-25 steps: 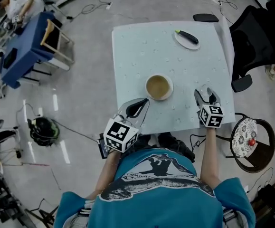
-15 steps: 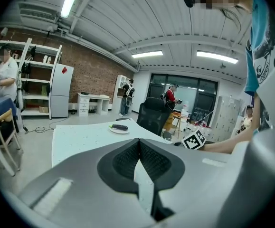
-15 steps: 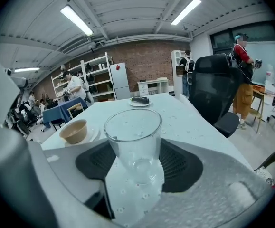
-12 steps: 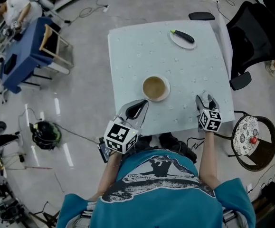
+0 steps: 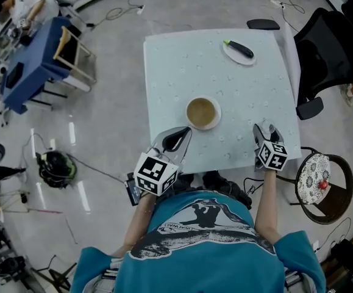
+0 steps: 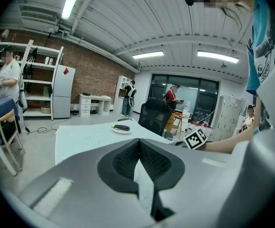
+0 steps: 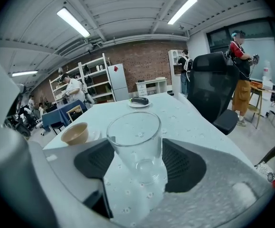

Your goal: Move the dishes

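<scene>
The glass is gripped between the pads of the right gripper, near the front right corner of the table. The left gripper is closed on nothing. The glass should be lifted straight and kept upright. The right edge is close, and open room is left beyond the bowl.

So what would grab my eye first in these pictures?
Probably the clear glass standing between the fingers of the right gripper, at the near right corner of the pale table. Next comes the tan bowl mid-table, with the left gripper closed and empty just near-left of it. A plate bearing a dark object sits at the far right.
</scene>
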The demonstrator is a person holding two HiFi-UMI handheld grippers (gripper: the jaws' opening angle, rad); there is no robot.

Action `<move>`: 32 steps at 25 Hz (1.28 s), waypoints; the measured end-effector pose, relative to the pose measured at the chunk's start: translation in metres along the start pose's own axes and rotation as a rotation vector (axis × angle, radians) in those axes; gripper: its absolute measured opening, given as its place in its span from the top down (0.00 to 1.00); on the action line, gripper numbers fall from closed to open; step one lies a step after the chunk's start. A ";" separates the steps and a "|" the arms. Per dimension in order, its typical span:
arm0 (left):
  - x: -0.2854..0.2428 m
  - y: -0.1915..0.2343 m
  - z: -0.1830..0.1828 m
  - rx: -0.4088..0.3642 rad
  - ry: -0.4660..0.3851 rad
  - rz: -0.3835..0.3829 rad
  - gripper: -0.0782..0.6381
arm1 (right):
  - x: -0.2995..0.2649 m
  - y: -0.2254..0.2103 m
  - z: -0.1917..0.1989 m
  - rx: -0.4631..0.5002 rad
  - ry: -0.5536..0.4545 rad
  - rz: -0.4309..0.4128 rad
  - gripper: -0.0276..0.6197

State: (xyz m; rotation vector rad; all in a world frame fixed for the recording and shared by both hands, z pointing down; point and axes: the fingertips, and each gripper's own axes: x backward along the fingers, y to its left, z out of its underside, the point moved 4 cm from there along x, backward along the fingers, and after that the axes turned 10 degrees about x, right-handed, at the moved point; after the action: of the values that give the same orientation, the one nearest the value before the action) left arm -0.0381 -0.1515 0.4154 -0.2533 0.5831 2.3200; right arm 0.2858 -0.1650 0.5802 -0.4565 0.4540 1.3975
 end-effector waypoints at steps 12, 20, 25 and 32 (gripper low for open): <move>0.013 0.015 0.007 0.031 -0.013 -0.025 0.87 | 0.046 0.011 -0.071 0.108 -0.177 0.000 0.46; 0.019 0.024 0.009 0.048 -0.019 -0.045 0.87 | 0.031 0.071 -0.109 0.304 -0.205 -0.153 0.47; 0.029 0.033 0.012 0.065 -0.028 -0.072 0.87 | 0.008 0.127 -0.103 0.422 -0.160 -0.294 0.49; 0.050 0.048 0.017 0.099 -0.054 -0.140 0.87 | -0.020 0.207 -0.069 0.596 -0.041 -0.522 0.52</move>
State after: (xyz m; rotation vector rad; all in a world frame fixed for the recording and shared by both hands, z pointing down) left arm -0.1076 -0.1442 0.4292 -0.1787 0.6314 2.1495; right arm 0.0758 -0.1959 0.5259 -0.0444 0.6354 0.7169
